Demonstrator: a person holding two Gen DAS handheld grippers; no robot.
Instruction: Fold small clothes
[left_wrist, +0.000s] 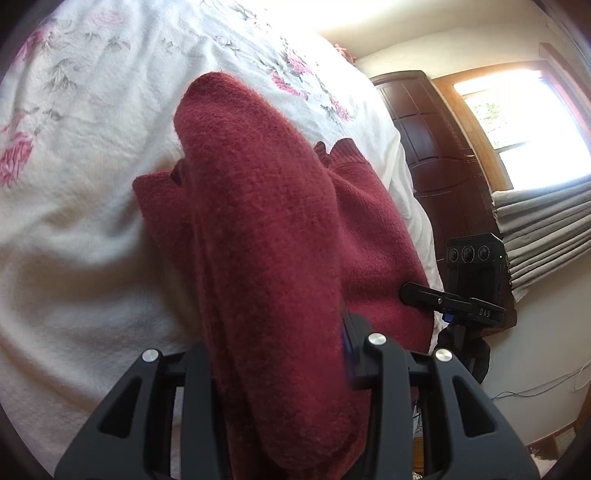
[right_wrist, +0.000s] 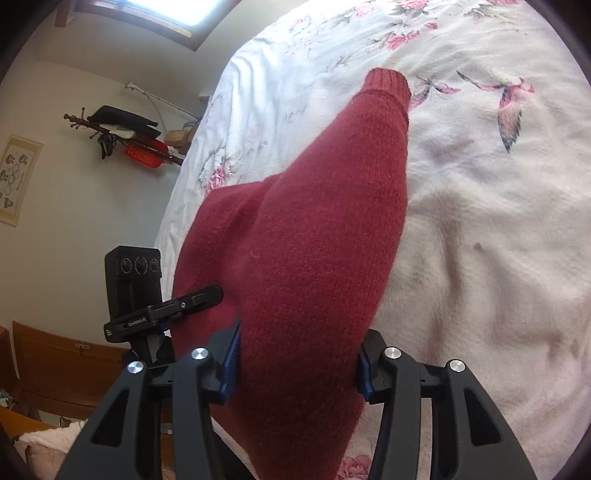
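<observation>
Both grippers are loaded, near bottom of each frame: left gripper (left_wrist: 284, 373) has its fingers pinching a thick bunch of the red knit sweater (left_wrist: 266, 236), fabric filling the gap between them; right gripper (right_wrist: 297, 363) likewise pinches the sweater (right_wrist: 317, 236) between its blue-padded fingers (right_wrist: 232, 360). Sweater hangs or drapes forward from both grips, centre of both frames, over the bed (left_wrist: 74, 206); ribbed cuff (right_wrist: 388, 86) of 1 sleeve points to the upper centre of the right wrist view, apparently near or on the floral bedspread (right_wrist: 498, 206), contact unclear. Handling guess: soft, floppy, fuzzy knit, light to medium weight, sags wherever unsupported, not slippery, may stretch if tugged. Best held at seams or shoulders or hem edges, 2 points well apart, to keep it flat. Far background: dark wooden wardrobe (left_wrist: 436, 147) upper right, window (left_wrist: 524, 122).
</observation>
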